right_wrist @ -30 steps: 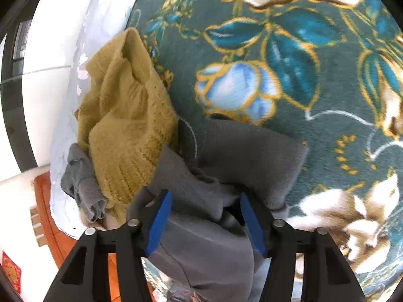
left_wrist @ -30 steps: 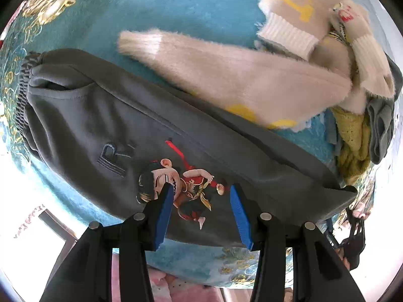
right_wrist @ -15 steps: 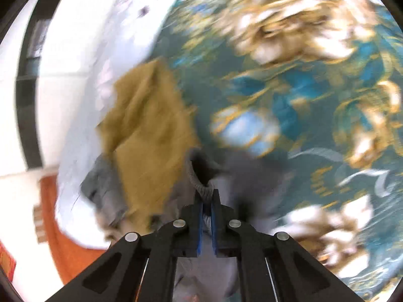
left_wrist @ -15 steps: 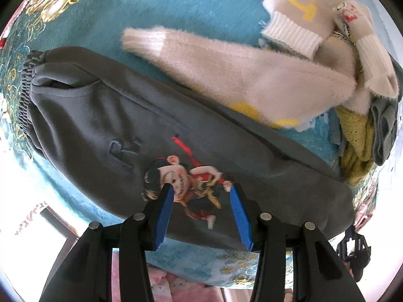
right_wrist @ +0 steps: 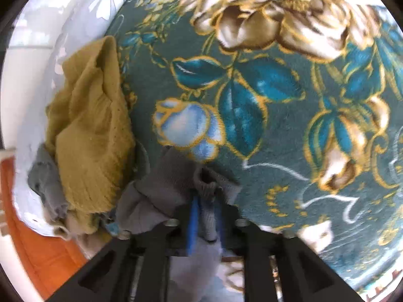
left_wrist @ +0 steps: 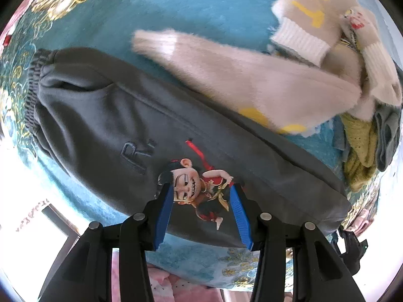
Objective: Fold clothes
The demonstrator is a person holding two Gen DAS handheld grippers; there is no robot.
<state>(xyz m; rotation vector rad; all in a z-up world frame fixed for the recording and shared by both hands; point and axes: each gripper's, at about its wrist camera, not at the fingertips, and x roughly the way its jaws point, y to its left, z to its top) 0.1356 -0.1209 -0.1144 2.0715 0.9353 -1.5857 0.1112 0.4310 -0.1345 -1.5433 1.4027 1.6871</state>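
Dark grey sweatpants (left_wrist: 131,115) with a cartoon print (left_wrist: 199,188) and an embossed R lie stretched across the teal floral bedspread (left_wrist: 176,2). My left gripper (left_wrist: 202,198) hovers open over the print, its blue pads either side of the figure. In the right wrist view, my right gripper (right_wrist: 206,206) is shut on a bunched grey ribbed cuff of the sweatpants (right_wrist: 206,188), which is lifted slightly off the bedspread (right_wrist: 277,130).
A fluffy cream sweater (left_wrist: 264,83) with yellow lettering lies beyond the pants. A mustard knit (right_wrist: 88,136) and a small grey garment (right_wrist: 47,186) pile at the bed's edge, also seen as a mustard knit (left_wrist: 360,148). Orange floor (right_wrist: 37,246) lies below the edge.
My right gripper closed from open onto the grey cuff and pulled it up. The left gripper drifted slightly over the cartoon print and stayed open.
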